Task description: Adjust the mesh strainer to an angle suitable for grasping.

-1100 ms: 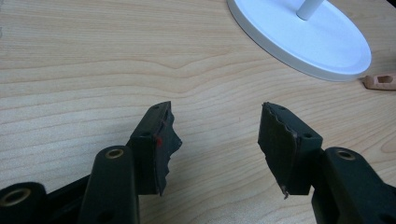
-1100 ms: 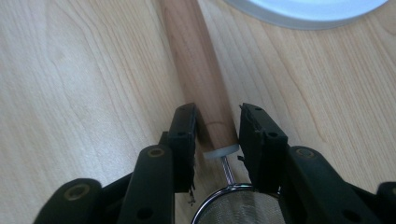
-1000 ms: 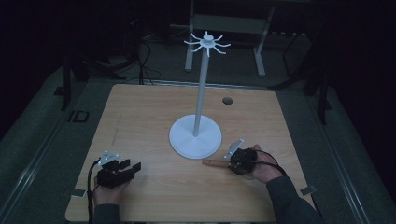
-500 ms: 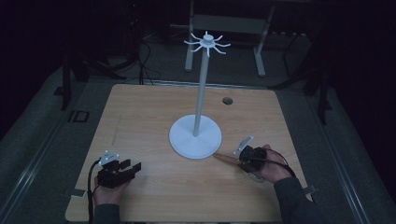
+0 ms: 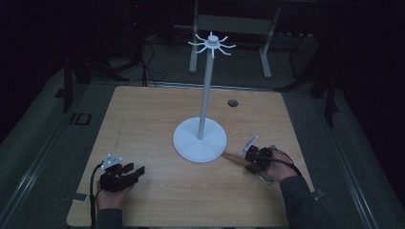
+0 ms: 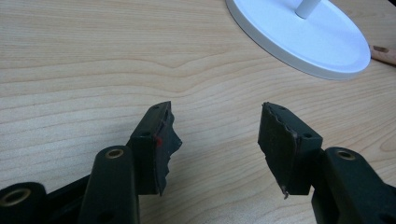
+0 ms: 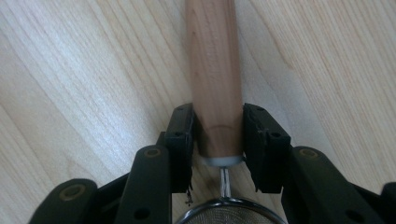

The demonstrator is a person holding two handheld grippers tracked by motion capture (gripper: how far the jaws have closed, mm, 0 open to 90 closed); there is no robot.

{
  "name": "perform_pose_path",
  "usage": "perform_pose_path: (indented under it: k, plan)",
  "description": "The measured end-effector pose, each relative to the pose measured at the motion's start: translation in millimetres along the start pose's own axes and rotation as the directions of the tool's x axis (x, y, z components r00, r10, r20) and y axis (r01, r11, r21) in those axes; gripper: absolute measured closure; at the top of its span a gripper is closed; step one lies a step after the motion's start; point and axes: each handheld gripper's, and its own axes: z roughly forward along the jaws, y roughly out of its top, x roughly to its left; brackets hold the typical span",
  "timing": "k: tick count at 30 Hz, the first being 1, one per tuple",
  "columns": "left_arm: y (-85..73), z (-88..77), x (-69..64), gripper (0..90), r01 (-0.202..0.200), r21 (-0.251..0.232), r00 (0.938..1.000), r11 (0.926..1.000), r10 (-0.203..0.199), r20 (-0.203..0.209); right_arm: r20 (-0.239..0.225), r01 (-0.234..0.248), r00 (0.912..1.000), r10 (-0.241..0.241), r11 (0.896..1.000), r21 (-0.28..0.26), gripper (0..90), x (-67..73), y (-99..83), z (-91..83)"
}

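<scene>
Right gripper at 4 o'clock of the white hook stand, its 2 jaws just eased wider yet flanking the wooden handle of a small mesh strainer, pads touching both sides. Handle flat on the wooden table, tip just beside the stand's round base. Left gripper low at 7 o'clock, jaws wide apart, holding nothing.
</scene>
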Motion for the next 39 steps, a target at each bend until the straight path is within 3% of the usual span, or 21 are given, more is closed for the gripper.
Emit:
perform_pose_path:
  k: [4,11,19,20,26,28,39]
  plan:
    - [0.0,-0.2,-0.3,45.5,-0.002,0.0,1.0,1.0,0.002,0.0,-0.033,-0.021,0.9992,0.021,1.0,0.012,68.1,-2.4,0.1,-0.1]
    - [0.0,0.2,-0.2,45.4,-0.002,0.002,1.0,1.0,0.002,0.001,-0.008,-0.028,0.9996,0.028,0.999,0.024,69.1,-1.0,-4.9,-2.1]
    - [-0.1,0.6,-0.6,45.5,-0.002,0.002,1.0,1.0,0.002,0.001,-0.012,-0.061,0.9981,0.06,0.996,-0.06,69.2,-2.0,-8.5,-7.7]
    - [0.0,0.8,-0.6,45.5,-0.003,0.003,1.0,1.0,0.003,0.001,-0.014,-0.076,0.9971,0.075,0.992,-0.102,69.2,-2.2,-7.9,-12.0]
    - [0.2,1.2,0.0,45.5,-0.003,0.007,1.0,1.0,0.003,0.003,0.002,-0.086,0.9961,0.088,0.984,-0.155,69.2,-2.4,-5.9,-16.6]
    - [0.2,1.2,0.0,45.5,-0.004,0.006,1.0,1.0,0.004,0.003,0.006,-0.1,0.9946,0.103,0.977,-0.189,69.2,-2.5,-4.3,-18.2]
    - [0.1,1.5,-0.6,45.5,-0.005,0.006,1.0,1.0,0.005,0.004,0.021,-0.125,0.9906,0.135,0.955,-0.27,69.2,-2.9,-2.3,-25.1]
